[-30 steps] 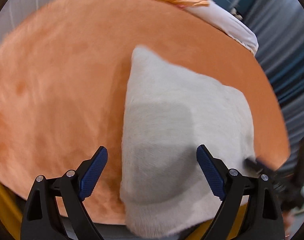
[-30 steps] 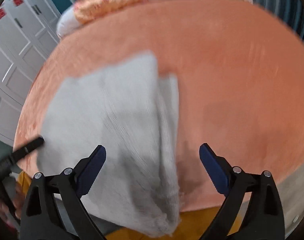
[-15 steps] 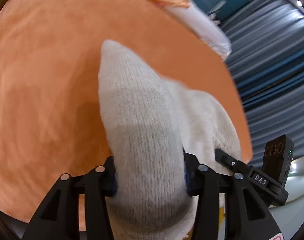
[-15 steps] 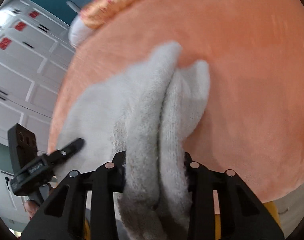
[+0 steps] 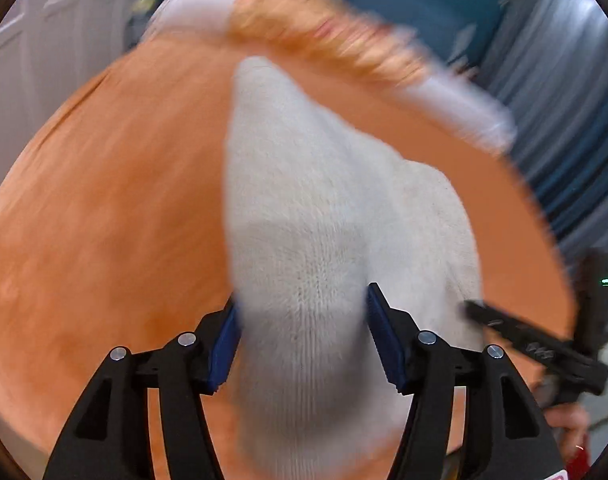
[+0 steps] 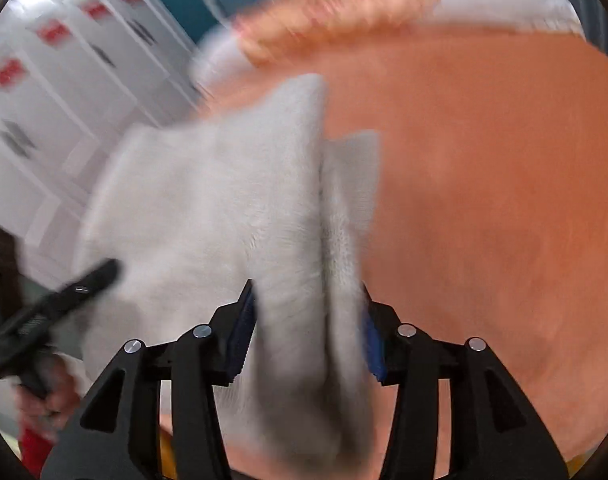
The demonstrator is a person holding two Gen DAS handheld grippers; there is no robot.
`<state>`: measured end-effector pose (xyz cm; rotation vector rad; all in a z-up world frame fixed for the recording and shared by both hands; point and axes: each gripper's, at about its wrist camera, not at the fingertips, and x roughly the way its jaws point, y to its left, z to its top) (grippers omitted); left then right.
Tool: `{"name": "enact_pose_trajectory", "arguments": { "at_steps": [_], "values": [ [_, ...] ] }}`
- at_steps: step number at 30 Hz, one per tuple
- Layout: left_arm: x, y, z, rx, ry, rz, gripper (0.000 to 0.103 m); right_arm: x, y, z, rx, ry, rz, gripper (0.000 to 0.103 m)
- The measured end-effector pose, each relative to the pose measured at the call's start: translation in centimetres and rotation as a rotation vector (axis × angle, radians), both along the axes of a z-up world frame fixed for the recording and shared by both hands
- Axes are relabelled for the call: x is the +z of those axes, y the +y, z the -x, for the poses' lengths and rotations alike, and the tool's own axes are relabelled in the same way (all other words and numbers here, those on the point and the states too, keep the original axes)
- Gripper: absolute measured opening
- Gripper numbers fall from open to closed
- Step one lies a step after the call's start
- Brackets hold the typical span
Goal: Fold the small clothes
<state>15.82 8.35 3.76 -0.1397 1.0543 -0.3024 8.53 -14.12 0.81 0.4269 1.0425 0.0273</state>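
Note:
A small white knitted garment (image 5: 304, 208) hangs over an orange plush surface (image 5: 104, 200). My left gripper (image 5: 302, 320) is shut on its near left edge, and the cloth bunches between the blue pads. My right gripper (image 6: 307, 320) is shut on the near right edge of the same garment (image 6: 224, 200), with two layers pinched together. Each view shows the other gripper's black finger at the garment's side: the right one in the left wrist view (image 5: 527, 344), the left one in the right wrist view (image 6: 64, 296).
An orange-gold patterned cloth (image 5: 327, 36) on a white pillow (image 5: 463, 100) lies at the far edge of the orange surface. White cabinet doors (image 6: 44, 100) stand to the left and grey pleated curtains (image 5: 563, 100) to the right.
Both grippers went from open above the flat garment to shut on its near edge, and have lifted it. The view now tilts up, showing more of the room.

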Motion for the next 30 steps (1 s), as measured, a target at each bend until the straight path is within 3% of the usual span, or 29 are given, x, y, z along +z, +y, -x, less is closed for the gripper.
{"name": "enact_pose_trajectory", "arguments": {
  "at_steps": [2, 5, 9, 13, 15, 18, 22, 24, 26, 30],
  "values": [
    [-1.5, 1.9, 1.3, 0.023, 0.006, -0.026, 0.052, 0.0, 1.1, 1.7, 0.001, -0.037, -0.024, 0.039],
    [-1.0, 3.0, 3.1, 0.037, -0.020, -0.012, 0.052, 2.3, 3.0, 3.7, 0.029, -0.094, 0.062, 0.039],
    [0.0, 1.7, 3.8, 0.037, -0.067, -0.045, 0.054, 4.4, 5.2, 3.1, 0.085, -0.136, 0.103, 0.038],
    [-1.9, 1.2, 3.3, 0.041, -0.035, -0.107, 0.054, 1.3, 6.8, 0.3, 0.121, -0.030, 0.225, 0.037],
    [-3.3, 1.2, 3.7, 0.047, -0.012, -0.139, 0.054, -2.2, 7.2, 0.0, 0.128, 0.061, 0.285, 0.037],
    [-4.8, 1.0, 4.2, 0.053, 0.003, -0.206, 0.054, -3.4, 6.5, 0.8, 0.084, 0.069, 0.230, 0.039],
    [-4.7, 0.7, 5.0, 0.047, -0.027, -0.240, 0.054, -0.9, 5.6, 1.9, 0.035, 0.014, 0.167, 0.040],
    [-4.5, 0.5, 5.3, 0.055, -0.034, -0.255, 0.054, 0.2, 5.8, 3.1, 0.031, -0.021, 0.183, 0.049],
    [-4.2, 0.3, 6.2, 0.066, -0.046, -0.255, 0.059, 0.9, 6.3, 4.8, 0.011, -0.064, 0.239, 0.080],
    [-4.2, 0.0, 7.7, 0.092, -0.067, -0.246, 0.070, 0.9, 8.0, 6.9, 0.000, -0.118, 0.352, 0.090]
  ]
}}
